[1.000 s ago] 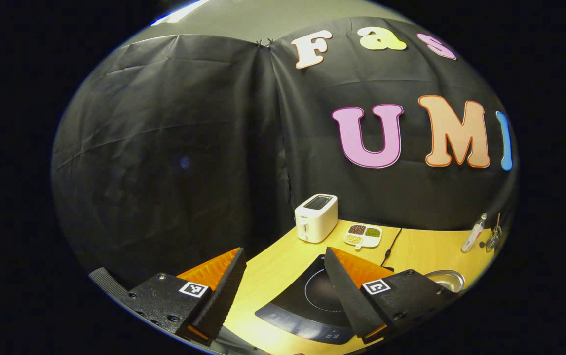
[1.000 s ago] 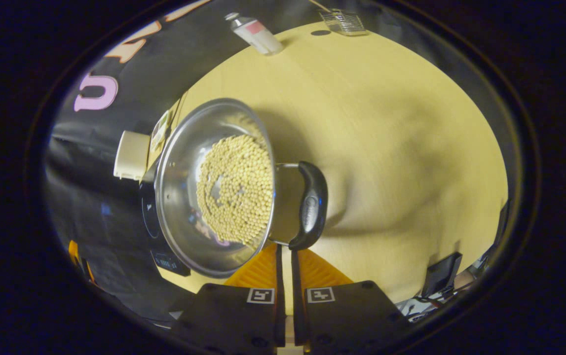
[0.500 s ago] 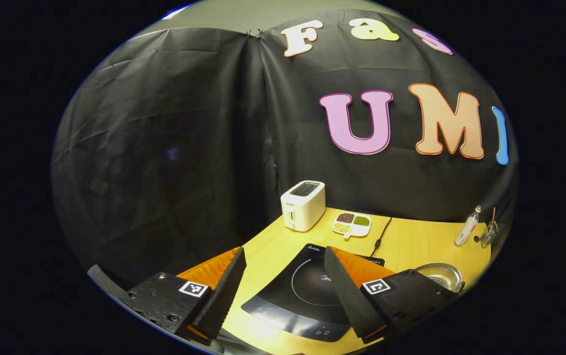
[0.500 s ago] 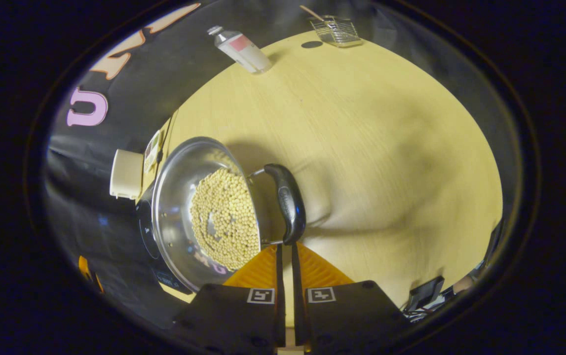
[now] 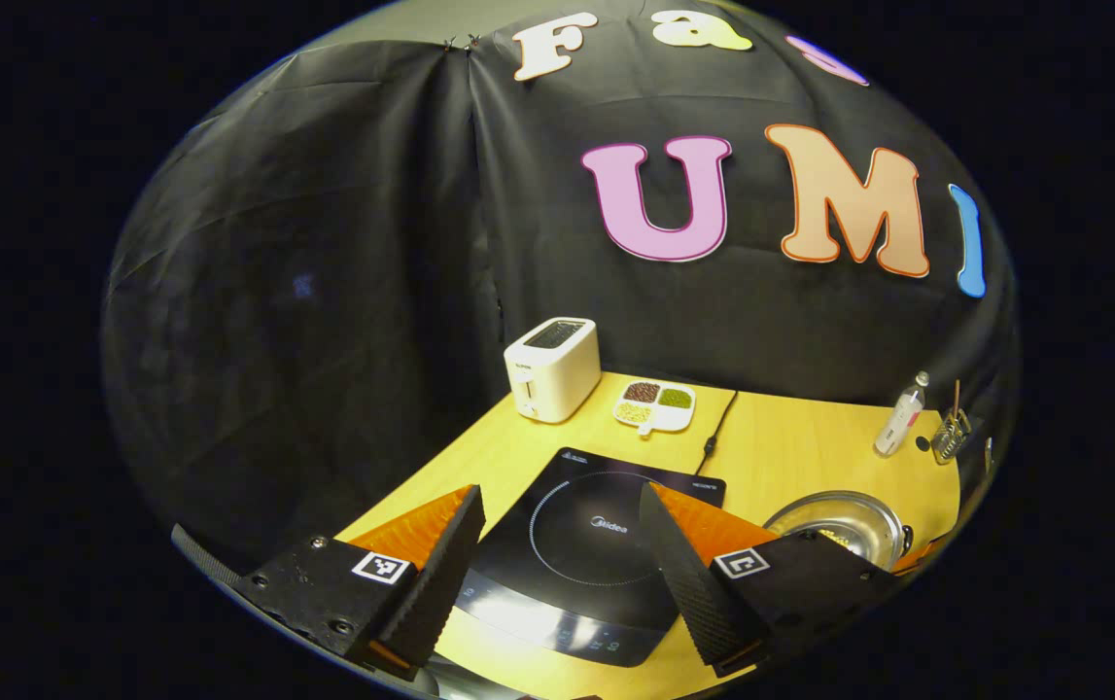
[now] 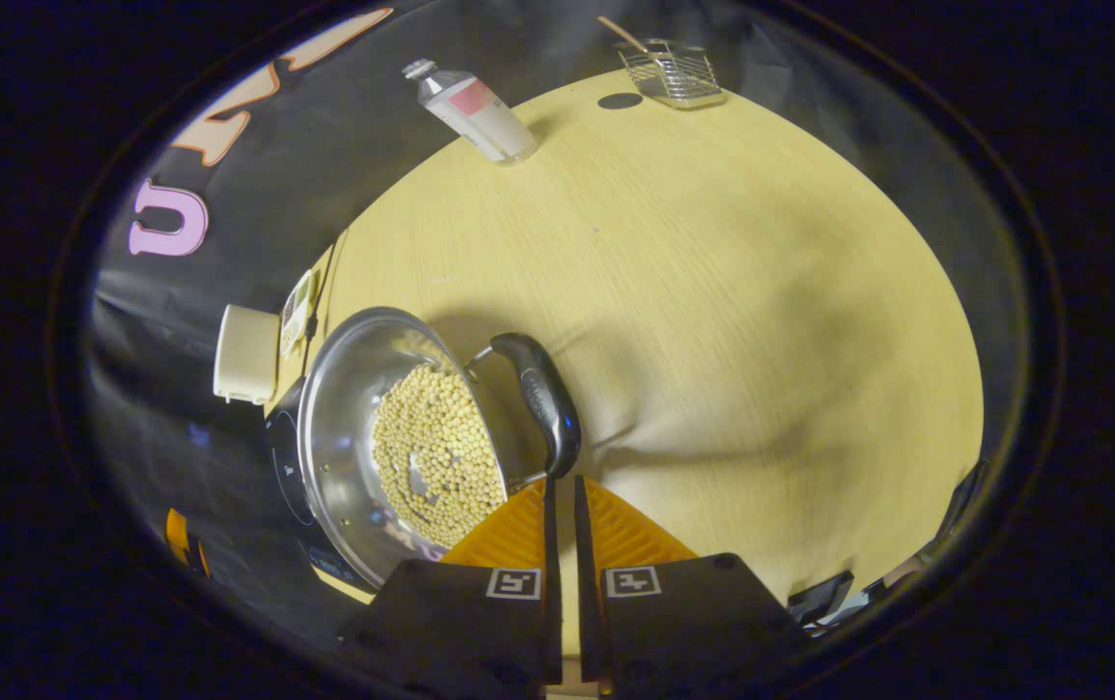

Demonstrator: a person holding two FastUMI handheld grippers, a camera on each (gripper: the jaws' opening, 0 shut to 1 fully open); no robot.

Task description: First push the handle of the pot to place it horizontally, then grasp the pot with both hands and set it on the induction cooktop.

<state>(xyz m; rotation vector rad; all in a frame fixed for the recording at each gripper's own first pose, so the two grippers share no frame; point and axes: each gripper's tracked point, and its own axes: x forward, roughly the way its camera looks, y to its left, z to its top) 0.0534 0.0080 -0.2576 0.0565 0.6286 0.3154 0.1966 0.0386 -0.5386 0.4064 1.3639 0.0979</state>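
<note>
Right hand-held gripper [image 6: 559, 478] pinched narrow, tips just beneath pot handle [image 6: 540, 401] — handle long axis running ahead, pot [image 6: 343, 408] left; left hand-held gripper [image 5: 562, 501] wide, farther off.

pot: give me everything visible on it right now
The pot is shiny bare metal, round, lidless, its bottom covered with small pale yellow beans. A dark loop handle on metal brackets sits at the side facing the right tool, whose closed fingers reach just under the handle's lower end; contact can't be confirmed. It stands on the wooden table beside the black induction cooktop, not on it.
</note>
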